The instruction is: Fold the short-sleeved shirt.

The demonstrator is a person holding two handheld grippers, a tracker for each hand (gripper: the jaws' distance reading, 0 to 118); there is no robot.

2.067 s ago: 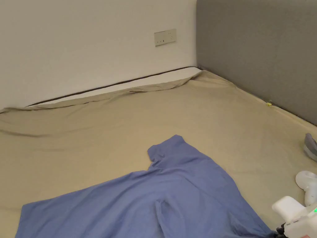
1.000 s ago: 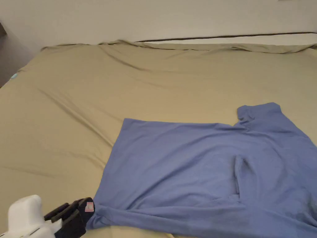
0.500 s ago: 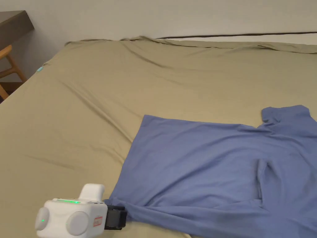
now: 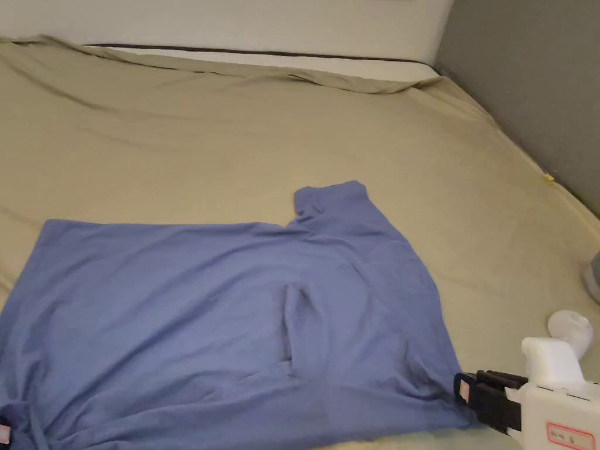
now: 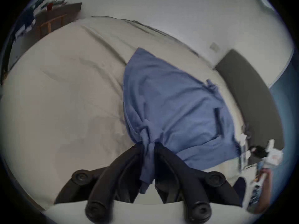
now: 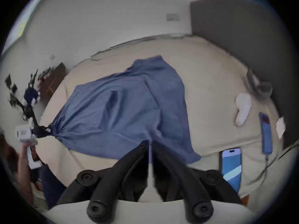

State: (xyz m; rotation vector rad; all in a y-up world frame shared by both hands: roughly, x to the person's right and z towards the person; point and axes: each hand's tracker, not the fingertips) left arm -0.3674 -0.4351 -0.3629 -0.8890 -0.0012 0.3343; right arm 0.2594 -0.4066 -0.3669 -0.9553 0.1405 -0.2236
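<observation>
Head view: right claw (image 4: pixel 463 389) at the lower right, black jaws drawn together at the near right corner of the blue shirt (image 4: pixel 234 304); jaw tips touching the cloth edge, though whether cloth sits between them cannot be told from here. Shirt spread across the tan bed (image 4: pixel 234 135), mostly flat, one short sleeve pointing toward the far wall, a raised crease near the middle, soft wrinkles along the near hem. White rounded object (image 4: pixel 568 329) just beyond the claw's white body, apart from the shirt.

Left gripper view: left claw (image 5: pixel 148 148) clamped on a bunched strip of shirt (image 5: pixel 174 101), both jaws pressing it, a tail of cloth hanging down between them. Fabric fanning out from the pinch across the bed (image 5: pixel 64 98). Right claw (image 5: pixel 252 150) far off at the opposite near corner, blurred.

Right gripper view: right claw (image 6: pixel 150 145) with jaws nearly together, a narrow slit left between them, tips resting at the shirt (image 6: pixel 126 108) edge; grip on cloth cannot be confirmed. Left claw (image 6: pixel 47 130) at the left, pinching the gathered corner. Phone (image 6: pixel 231 166) lying on the bed (image 6: pixel 210 75) near the shirt's corner, not touching.
</observation>
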